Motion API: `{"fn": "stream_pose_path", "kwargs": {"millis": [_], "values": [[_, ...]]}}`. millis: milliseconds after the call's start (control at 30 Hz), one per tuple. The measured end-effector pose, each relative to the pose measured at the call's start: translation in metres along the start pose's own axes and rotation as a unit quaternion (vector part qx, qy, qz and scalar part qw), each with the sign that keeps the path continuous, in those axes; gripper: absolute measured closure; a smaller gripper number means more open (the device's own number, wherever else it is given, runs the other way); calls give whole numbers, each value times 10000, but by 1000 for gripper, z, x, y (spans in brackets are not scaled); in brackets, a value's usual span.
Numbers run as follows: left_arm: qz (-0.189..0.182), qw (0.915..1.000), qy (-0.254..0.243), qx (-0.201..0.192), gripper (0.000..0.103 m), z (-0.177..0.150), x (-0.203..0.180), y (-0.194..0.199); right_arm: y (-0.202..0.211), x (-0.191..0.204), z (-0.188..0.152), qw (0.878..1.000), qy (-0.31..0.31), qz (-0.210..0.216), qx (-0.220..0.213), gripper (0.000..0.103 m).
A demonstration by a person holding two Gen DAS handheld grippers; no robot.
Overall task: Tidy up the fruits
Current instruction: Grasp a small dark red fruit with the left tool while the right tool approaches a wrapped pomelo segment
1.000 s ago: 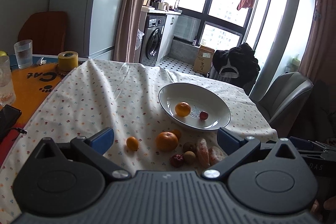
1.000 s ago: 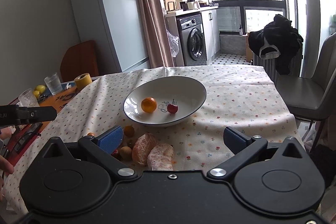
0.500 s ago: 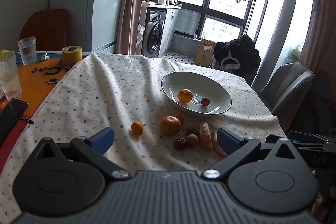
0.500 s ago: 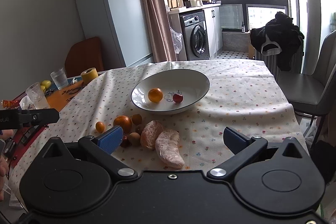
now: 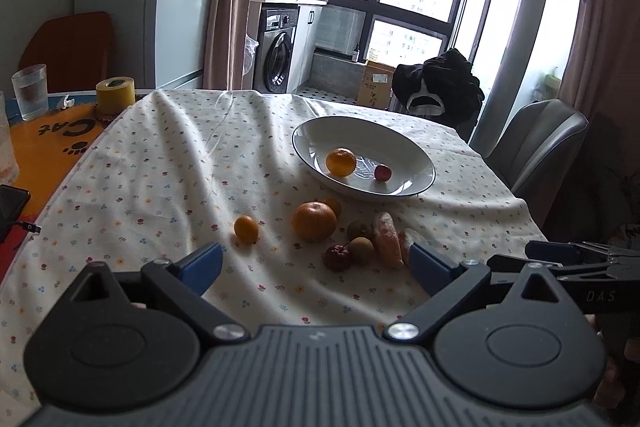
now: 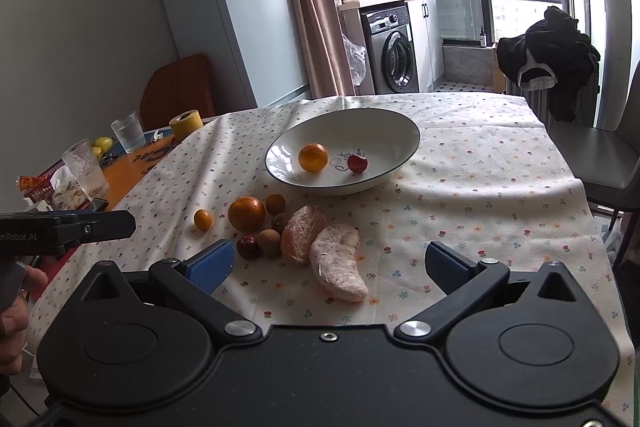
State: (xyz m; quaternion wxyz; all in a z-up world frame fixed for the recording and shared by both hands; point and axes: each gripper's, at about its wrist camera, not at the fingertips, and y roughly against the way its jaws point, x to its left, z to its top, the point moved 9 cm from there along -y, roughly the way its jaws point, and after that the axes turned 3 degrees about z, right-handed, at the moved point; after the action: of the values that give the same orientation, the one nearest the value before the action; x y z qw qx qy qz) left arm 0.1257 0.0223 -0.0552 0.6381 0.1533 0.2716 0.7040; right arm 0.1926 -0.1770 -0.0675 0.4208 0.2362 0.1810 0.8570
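Observation:
A white bowl [image 5: 416, 163] [image 6: 400, 131] on the flowered cloth holds a small orange [image 5: 341, 161] [image 6: 313, 157] and a red fruit [image 5: 382, 172] [image 6: 357, 163]. In front of it lie a big orange [image 5: 314, 221] [image 6: 246, 213], a kumquat [image 5: 246, 228] [image 6: 203, 219], a dark red fruit [image 5: 337, 257] [image 6: 248, 246], brown round fruits [image 5: 362, 249] [image 6: 269, 243] and two peeled citrus pieces [image 5: 387, 239] [image 6: 340, 263]. My left gripper [image 5: 316, 267] hangs just short of the pile, its jaws wide and closing, nothing between them. My right gripper [image 6: 330, 265] stands open around the nearer peeled piece without touching it.
The cloth [image 5: 160, 163] covers most of the table; its left end shows an orange mat [image 5: 44, 147], a tape roll [image 5: 115, 95], glasses [image 5: 30, 97] and a phone [image 5: 12, 203]. A grey chair [image 5: 536, 143] stands at the far right. A hand [image 6: 16, 319] holds the left gripper.
Both views pulled back from the fruit, so the whole pile shows in front of the fingers. The left gripper sank a little. No fruit has moved.

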Motion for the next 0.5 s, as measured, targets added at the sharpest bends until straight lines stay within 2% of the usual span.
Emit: {"fn": "stream_pose_path", "kwargs": {"millis": [233,500], "values": [[-69,9999,-14,153,18,-5,-2,-17,-15,0,-10,9996,-31,150,221,16],[-186,9992,-59,356,33,-11,-8,-40,-31,-5,-15,9990,-82,187,402,26]]}}
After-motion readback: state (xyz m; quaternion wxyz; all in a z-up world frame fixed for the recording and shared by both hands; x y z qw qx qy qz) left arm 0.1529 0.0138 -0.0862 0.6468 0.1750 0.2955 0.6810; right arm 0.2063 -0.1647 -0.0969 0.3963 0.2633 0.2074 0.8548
